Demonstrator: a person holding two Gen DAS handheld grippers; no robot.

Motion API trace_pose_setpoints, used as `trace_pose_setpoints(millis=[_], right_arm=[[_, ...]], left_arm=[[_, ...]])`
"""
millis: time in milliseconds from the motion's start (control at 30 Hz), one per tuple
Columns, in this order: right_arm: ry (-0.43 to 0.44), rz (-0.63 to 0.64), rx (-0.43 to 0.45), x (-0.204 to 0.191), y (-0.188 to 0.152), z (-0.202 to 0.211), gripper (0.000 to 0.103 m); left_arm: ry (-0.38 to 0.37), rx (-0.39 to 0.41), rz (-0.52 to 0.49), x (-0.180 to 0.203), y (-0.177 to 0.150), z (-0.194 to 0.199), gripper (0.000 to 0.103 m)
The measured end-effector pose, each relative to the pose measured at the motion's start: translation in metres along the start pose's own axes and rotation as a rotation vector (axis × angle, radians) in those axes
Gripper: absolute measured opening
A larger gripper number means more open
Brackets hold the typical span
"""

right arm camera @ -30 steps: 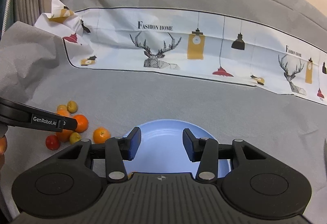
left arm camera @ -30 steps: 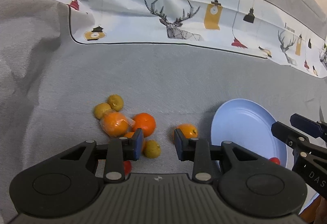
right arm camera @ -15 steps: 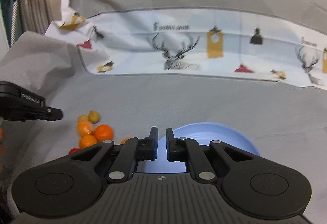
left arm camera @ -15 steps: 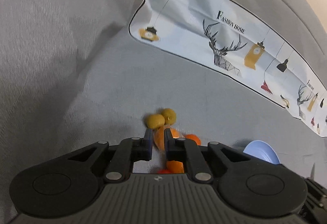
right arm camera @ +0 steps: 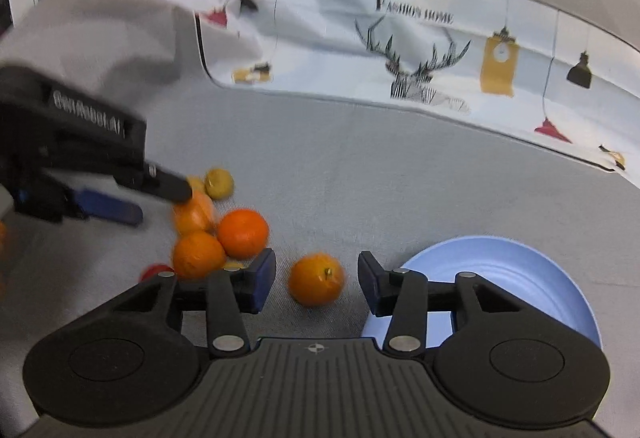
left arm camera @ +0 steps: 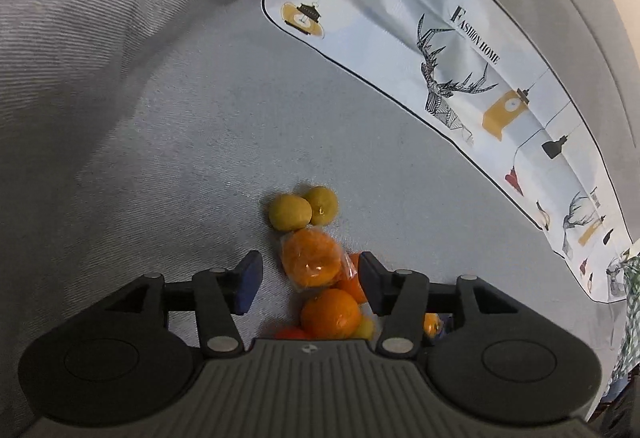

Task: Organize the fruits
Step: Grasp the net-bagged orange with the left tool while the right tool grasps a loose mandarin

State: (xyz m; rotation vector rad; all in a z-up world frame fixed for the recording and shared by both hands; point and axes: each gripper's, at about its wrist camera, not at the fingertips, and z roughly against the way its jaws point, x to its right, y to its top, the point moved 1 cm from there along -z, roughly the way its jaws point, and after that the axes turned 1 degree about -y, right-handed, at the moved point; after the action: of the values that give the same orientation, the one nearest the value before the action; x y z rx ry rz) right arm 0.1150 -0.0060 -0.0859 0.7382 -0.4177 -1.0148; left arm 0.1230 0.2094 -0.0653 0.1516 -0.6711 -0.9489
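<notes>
While both grippers hang over the grey cloth [left arm camera: 168, 142], their jaws are opening. Left gripper [left arm camera: 310, 280]: pads apart, a plastic-wrapped orange [left arm camera: 312, 258] between them, not pressed. Beyond it, two yellow-green fruits [left arm camera: 290, 213] touching each other; nearer the camera, a bare orange [left arm camera: 331, 313]. Right gripper [right arm camera: 316, 282]: unclenched, a lone orange [right arm camera: 316, 280] lying on the cloth between its fingers, apart from both pads. Blue plate [right arm camera: 520, 278] just to the right, seemingly empty, though the gripper hides part of it. Fruit pile [right arm camera: 216, 234] sits left; image blurred there. Printed white cloth [right arm camera: 400, 50] runs behind.
</notes>
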Motion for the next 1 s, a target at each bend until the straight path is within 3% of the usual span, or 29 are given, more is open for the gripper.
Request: trace_pose_setpoints(millis=[267,333,367,433,700,800,1000], right_arm=[[-0.014,0.069,-0.05,-0.008,0.0,-0.015,0.047],[-0.017,0.074,-0.06,-0.009,0.0,-0.017,0.042],[-0.017,0.074,-0.064,-0.01,0.0,-0.017,0.036],[-0.02,0.075,-0.059,-0.01,0.001,-0.015,0.035],[0.016,0.053,-0.01,-0.007,0.004,0.016,0.035],[0.064,0.04,-0.008,-0.012,0.002,0.034,0.035],[0.122,0.059,-0.023,-0.034,-0.007,0.066,0.035]], left_arm=[[0.02,-0.031,0.008,0.001,0.002,-0.018,0.058],[0.023,-0.045,0.002,0.002,0.001,-0.024,0.057],[0.033,-0.044,-0.008,0.003,0.001,-0.025,0.054],[0.05,-0.03,-0.027,0.005,0.001,-0.026,0.043],[0.08,0.013,-0.073,0.004,-0.001,-0.011,0.041],[0.138,0.039,-0.121,0.002,-0.005,0.002,0.041],[0.158,-0.024,-0.193,-0.005,-0.022,0.013,0.041]])
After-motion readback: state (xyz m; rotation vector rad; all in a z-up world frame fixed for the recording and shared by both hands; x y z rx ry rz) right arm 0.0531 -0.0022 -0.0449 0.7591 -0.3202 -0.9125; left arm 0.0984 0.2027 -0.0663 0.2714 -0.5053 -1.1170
